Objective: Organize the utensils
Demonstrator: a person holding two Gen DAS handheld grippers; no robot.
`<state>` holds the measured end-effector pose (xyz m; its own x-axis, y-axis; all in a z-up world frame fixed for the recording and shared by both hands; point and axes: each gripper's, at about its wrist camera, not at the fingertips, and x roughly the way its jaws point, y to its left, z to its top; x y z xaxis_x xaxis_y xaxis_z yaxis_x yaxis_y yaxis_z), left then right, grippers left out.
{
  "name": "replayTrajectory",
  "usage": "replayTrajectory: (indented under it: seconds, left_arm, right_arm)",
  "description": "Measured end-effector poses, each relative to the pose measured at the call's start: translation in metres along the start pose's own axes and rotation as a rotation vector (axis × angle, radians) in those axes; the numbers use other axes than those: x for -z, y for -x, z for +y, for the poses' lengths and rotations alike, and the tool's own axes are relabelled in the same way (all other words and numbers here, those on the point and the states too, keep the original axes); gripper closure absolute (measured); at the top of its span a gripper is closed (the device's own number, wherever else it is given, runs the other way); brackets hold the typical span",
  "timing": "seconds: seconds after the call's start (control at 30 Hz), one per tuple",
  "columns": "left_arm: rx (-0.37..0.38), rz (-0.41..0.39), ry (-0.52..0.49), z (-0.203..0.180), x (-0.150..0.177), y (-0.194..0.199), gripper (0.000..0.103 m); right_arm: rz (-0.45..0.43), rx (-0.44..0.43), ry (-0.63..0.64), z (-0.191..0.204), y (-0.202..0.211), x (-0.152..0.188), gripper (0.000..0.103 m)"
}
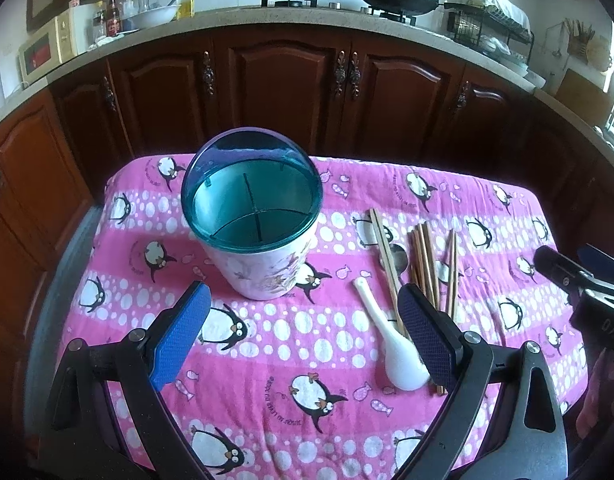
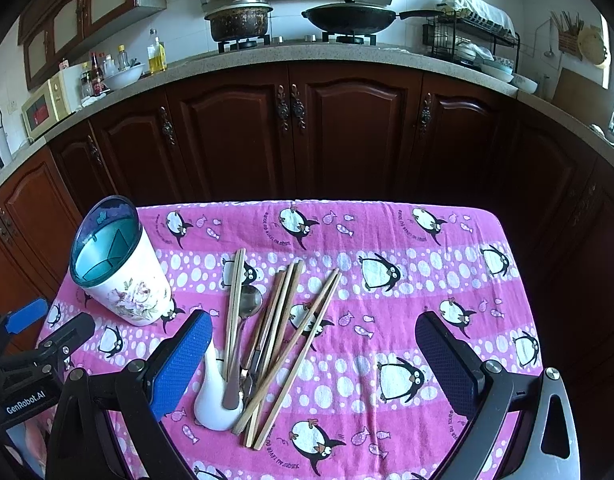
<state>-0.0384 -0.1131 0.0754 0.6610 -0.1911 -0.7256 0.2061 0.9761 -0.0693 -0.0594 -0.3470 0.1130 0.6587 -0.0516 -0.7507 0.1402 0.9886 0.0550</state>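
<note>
A white floral utensil holder [image 1: 263,264] with a teal divided rim stands upright on the pink penguin cloth [image 1: 291,344]; it also shows at the left in the right wrist view [image 2: 127,284]. Right of it lie several wooden chopsticks [image 2: 283,336], a metal spoon [image 2: 243,328] and a white ceramic spoon [image 1: 391,344], also in the right wrist view [image 2: 217,396]. My left gripper [image 1: 305,340] is open and empty, just in front of the holder. My right gripper [image 2: 313,364] is open and empty, over the chopstick pile.
Dark wooden cabinets [image 2: 307,132] stand behind the table. The counter above carries a pot [image 2: 239,20], a wok [image 2: 351,16], bottles, a bowl and a dish rack [image 2: 471,40]. The cloth ends at the table's edges on all sides.
</note>
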Motion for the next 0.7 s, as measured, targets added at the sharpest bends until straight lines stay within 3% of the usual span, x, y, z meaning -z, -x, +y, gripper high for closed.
replayTrajectory:
  seconds: [0.17, 0.4, 0.5, 0.7]
  left_arm:
    - [0.002, 0.014, 0.026, 0.010, 0.002, -0.003, 0.008]
    - [0.068, 0.042, 0.064, 0.004, 0.006, -0.012, 0.008]
    - [0.071, 0.057, 0.053, -0.001, 0.008, -0.021, 0.017]
    - [0.080, 0.116, 0.036, -0.012, 0.010, -0.044, 0.021]
  right_arm:
    - [0.005, -0.002, -0.012, -0.005, -0.002, 0.000, 0.002]
    - [0.014, -0.005, -0.001, -0.008, -0.007, 0.000, 0.002]
    - [0.032, 0.001, -0.005, -0.014, -0.014, 0.003, 0.003]
    - [0.065, -0.008, -0.001, -0.020, -0.026, 0.007, 0.009]
